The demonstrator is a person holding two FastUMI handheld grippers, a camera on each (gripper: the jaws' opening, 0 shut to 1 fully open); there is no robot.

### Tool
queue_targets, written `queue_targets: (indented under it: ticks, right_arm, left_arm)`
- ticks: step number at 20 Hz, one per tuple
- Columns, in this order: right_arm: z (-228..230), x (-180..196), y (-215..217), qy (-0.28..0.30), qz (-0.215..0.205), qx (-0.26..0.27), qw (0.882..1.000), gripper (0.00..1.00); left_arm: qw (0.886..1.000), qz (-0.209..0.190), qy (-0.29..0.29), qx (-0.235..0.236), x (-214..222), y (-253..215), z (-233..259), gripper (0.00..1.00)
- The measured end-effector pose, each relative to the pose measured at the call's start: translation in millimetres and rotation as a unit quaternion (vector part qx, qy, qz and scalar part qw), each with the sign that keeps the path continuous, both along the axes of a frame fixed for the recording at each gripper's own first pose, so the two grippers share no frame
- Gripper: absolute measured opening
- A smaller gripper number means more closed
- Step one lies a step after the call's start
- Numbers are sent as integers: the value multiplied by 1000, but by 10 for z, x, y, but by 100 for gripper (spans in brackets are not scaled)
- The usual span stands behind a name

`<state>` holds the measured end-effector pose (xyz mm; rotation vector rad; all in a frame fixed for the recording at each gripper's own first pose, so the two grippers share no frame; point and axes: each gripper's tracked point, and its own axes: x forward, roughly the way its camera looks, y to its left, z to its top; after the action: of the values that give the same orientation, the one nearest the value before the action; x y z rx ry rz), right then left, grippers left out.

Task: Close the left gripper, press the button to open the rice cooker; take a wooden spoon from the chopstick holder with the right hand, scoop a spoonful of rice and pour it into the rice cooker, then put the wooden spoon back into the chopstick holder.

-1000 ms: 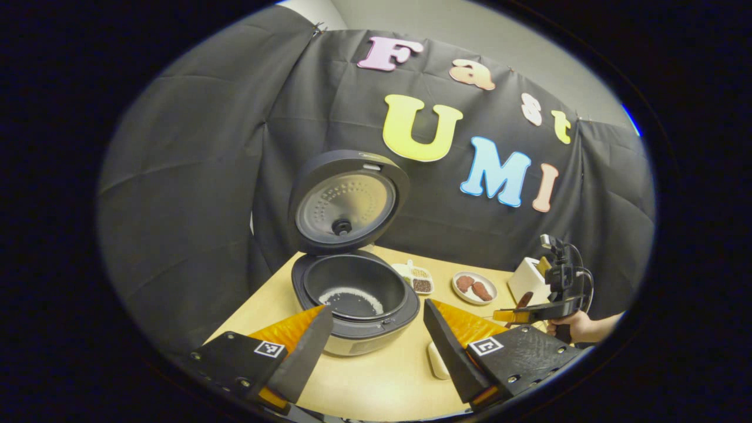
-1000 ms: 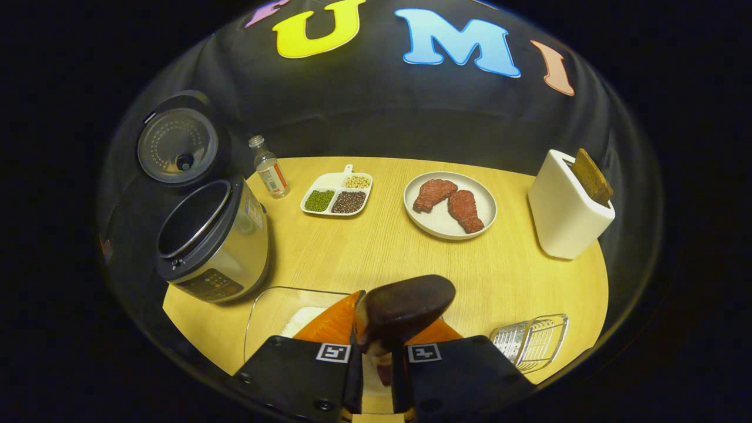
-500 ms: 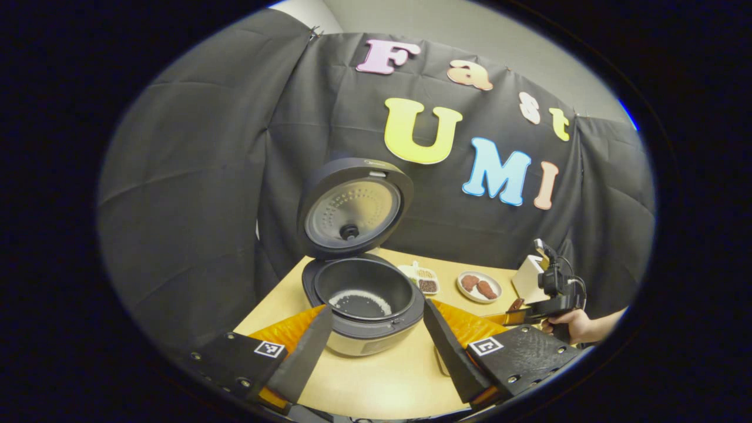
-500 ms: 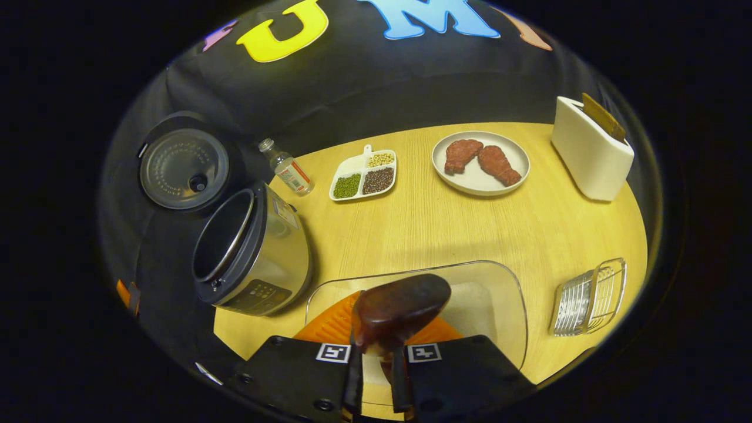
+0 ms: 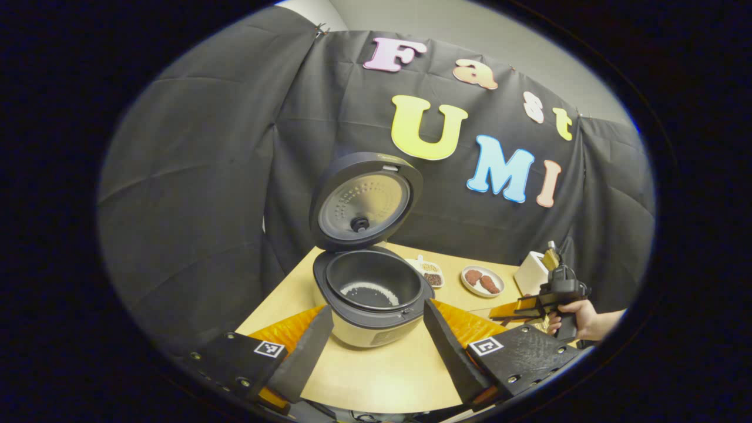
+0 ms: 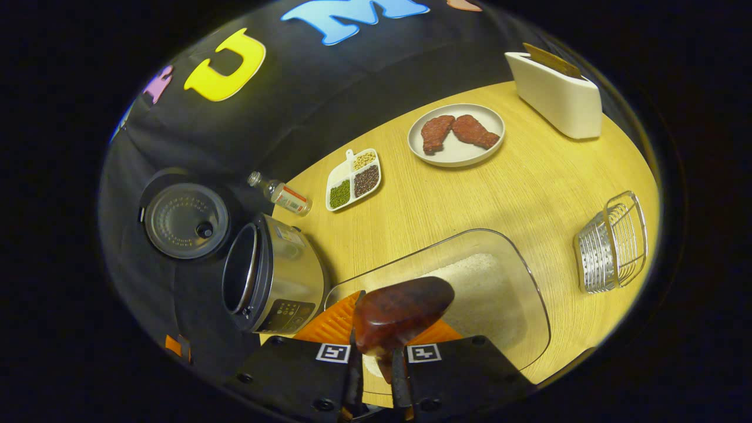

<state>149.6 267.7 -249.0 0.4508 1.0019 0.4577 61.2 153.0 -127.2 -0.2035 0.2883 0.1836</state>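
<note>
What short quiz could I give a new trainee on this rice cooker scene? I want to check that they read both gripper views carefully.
1. True or false: the rice cooker has its lid up.
2. What does the right gripper hold? A) wooden spoon B) bottle C) wire basket
3. Fill in: the spoon's bowl hangs over the clear ____ of rice.

Key
1. True; the lid stands raised and some rice lies in the pot.
2. A; both fingers press on the wooden spoon.
3. Container. The left gripper is open, near the cooker.
</note>
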Motion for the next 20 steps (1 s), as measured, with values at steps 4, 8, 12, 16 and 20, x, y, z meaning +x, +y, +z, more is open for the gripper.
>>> queue_targets:
  ticks: [4, 8, 12, 16, 20]
  right_arm:
    - [113, 83, -289, 25, -68, 37, 997, 21]
    - [277, 160, -573, 42, -130, 80, 987, 18]
    - [448, 205, -732, 57, -174, 121, 976, 21]
    - [512, 244, -850, 82, -196, 158, 964, 21]
    - [679, 277, -866, 93, -209, 191, 955, 21]
  left_arm:
    - [1000, -8, -4, 10, -34, 59, -29, 97]
    - [1000, -14, 2, 10, 10, 89, -124, 99]
    - [1000, -25, 5, 0, 63, 80, -177, 98]
    - [999, -36, 14, 0, 150, 66, -334, 98]
    - [999, -42, 17, -8, 194, 40, -369, 99]
